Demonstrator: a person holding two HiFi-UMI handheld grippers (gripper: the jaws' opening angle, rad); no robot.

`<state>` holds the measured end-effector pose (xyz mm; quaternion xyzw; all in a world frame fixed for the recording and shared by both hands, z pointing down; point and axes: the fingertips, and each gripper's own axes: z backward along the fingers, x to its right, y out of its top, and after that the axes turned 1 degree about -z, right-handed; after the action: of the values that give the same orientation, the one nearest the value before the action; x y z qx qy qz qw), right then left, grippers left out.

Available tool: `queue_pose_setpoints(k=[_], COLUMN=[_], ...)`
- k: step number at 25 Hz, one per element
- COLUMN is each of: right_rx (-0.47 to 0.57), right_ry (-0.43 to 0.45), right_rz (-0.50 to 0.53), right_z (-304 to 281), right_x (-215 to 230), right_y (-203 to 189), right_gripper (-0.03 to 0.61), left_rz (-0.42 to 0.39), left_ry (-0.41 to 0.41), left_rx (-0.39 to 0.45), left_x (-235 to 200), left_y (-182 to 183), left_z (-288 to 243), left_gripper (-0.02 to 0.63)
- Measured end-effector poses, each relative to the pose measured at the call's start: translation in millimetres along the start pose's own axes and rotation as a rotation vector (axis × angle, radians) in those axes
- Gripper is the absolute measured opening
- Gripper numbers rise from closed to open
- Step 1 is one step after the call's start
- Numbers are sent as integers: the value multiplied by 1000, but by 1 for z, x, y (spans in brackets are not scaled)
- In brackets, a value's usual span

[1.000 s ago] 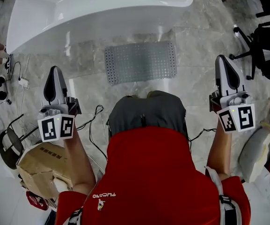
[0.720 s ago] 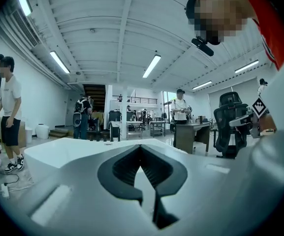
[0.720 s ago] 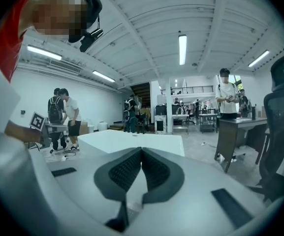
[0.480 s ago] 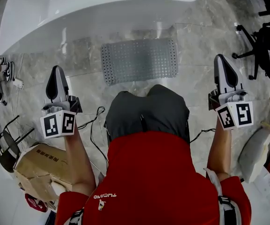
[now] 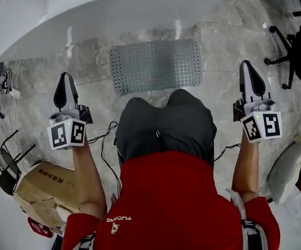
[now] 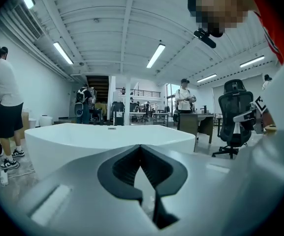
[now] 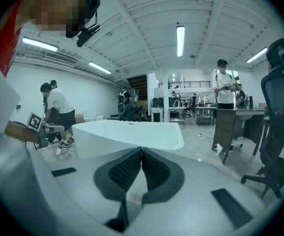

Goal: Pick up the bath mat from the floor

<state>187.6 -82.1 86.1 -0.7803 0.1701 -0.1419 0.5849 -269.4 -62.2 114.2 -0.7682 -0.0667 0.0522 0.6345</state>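
Note:
A grey studded bath mat [image 5: 156, 65] lies flat on the marble floor in front of the white bathtub [image 5: 103, 12], seen in the head view. My left gripper [image 5: 65, 82] is held at waist height, left of the mat and well above the floor. My right gripper [image 5: 248, 70] hangs to the mat's right at the same height. Both are shut with nothing between the jaws. In the left gripper view the left gripper [image 6: 141, 148] points level at the bathtub [image 6: 107, 136]. The right gripper [image 7: 141, 150] also faces the bathtub [image 7: 129, 132]. Neither gripper view shows the mat.
A torn cardboard box [image 5: 43, 187] sits on the floor at my lower left, with cables [image 5: 104, 139] beside it. A black office chair [image 5: 299, 46] stands at the right, a white bag [image 5: 285, 171] below it. Other people [image 7: 58, 113] stand around the workshop.
The person has stepped forward: the mat and tub have come closer to the body in the head view. Both grippers stay shut and level at the sides.

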Motion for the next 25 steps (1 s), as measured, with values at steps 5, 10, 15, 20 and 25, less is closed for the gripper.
queue_pose_setpoints(k=[5,10,15,20,25], right_rx=[-13,-27,-37,-42,-86], right_ry=[-13,-27,-39,-52,-61], right_rz=[-11,-14,-6,-16,-17], right_z=[-8,-18,-31,-45,-55], right_x=[3,7,13,22,30], right_y=[-29,-56,-85,-124,-169], right_gripper=[2,2,3,3,3], left_rz=[6,21,19,20,32], left_ry=[-9,-4,-5,-4,-10], left_rx=[-7,-15,-21,-37,-70], left_x=[-2,-8,-13,-14,-11], left_y=[-31,-59,-91,-130,-171], left_z=[-10,-18,-28,-42,-48], left_gripper=[5,5,5,6,6])
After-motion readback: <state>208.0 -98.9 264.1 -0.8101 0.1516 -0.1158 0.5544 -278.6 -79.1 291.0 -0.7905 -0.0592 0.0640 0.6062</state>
